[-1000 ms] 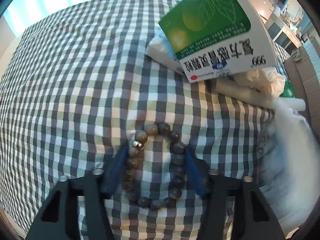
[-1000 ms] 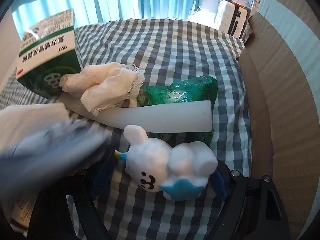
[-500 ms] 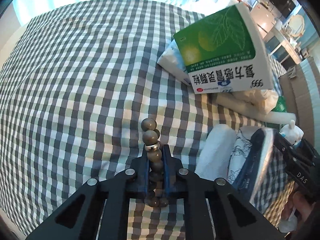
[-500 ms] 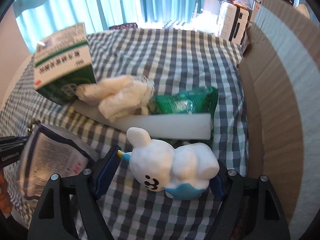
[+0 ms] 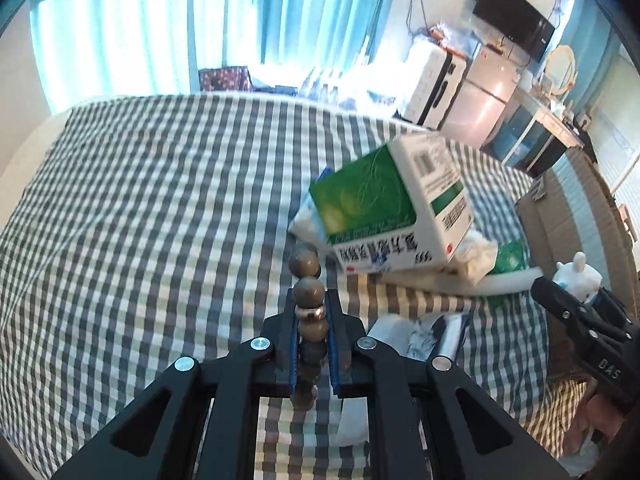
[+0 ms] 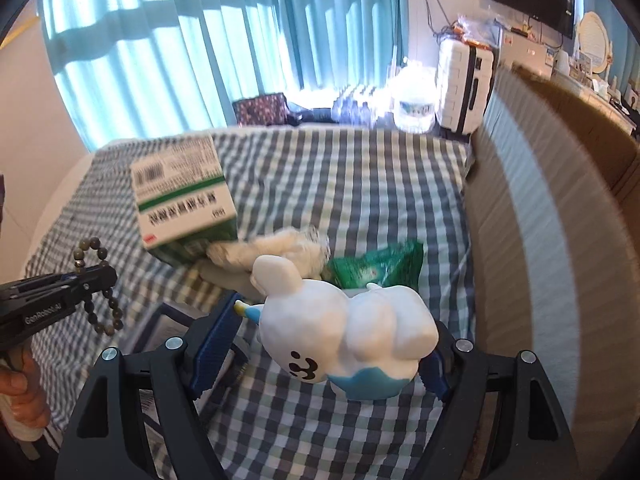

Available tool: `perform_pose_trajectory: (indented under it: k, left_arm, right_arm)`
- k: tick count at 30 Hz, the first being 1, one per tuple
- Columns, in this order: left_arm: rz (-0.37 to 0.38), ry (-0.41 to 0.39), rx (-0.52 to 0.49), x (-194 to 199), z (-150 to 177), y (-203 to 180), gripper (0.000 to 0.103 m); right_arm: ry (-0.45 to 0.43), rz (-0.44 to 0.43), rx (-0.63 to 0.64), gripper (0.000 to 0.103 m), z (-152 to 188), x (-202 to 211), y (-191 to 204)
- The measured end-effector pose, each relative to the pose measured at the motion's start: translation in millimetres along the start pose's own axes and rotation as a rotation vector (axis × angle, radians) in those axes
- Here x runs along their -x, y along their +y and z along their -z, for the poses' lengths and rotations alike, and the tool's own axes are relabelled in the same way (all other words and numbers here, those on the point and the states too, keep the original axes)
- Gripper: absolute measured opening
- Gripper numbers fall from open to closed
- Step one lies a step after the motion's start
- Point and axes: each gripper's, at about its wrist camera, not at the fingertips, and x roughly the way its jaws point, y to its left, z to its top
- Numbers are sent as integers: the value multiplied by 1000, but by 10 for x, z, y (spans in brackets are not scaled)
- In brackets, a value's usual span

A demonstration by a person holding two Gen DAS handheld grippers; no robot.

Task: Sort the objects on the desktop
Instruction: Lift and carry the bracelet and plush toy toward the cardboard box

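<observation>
You hold two grippers above a bed-like surface covered in a grey, green and white checked cloth (image 5: 160,208). Your left gripper (image 5: 313,312) is clamped tight on a bead bracelet (image 5: 307,292): its blue pads pinch the middle of the strand, a few beads stand up above the fingertips and the rest hang in a loop beneath, clear of the cloth. Your right gripper (image 6: 328,344) has its jaws set wide around a white plush toy (image 6: 344,328) with a smiling face and a blue base; the toy lies crosswise between the pads, its long axis running from one pad to the other, and it appears lifted off the cloth. A tall brown cardboard box (image 6: 552,240) stands along the right edge of the surface, directly beside the right gripper and well apart from the left one. If that box is where things go, the toy lies just left of its wall and needs only a short move to the right, while the bracelet must cross over the clutter between: a green and white medicine box (image 5: 396,208), a crumpled white cloth (image 6: 280,248), a green foil packet (image 6: 380,268) and a white foam strip (image 5: 460,284).
</observation>
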Motion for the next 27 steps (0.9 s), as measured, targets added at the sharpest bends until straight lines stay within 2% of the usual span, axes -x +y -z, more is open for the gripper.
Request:
perform_pose_trajectory:
  k: [2, 4, 9, 17, 27]
  left_arm:
    - [-12, -29, -6, 81, -25, 1, 11]
    - [-23, -58, -10, 205, 97, -45, 11]
    - [-42, -133, -24, 333, -67, -143, 11]
    - [-39, -267, -46, 615, -130, -279, 11]
    - [-118, -437, -64, 964, -191, -320, 11]
  right_arm:
    - [-22, -7, 1, 79, -79, 10, -2]
    - [-50, -11, 4, 79, -78, 74, 51]
    - [-99, -19, 15, 79, -102, 220, 127]
    - [-192, -33, 29, 79, -219, 475, 228]
    - [-327, -24, 55, 79, -283, 924, 327]
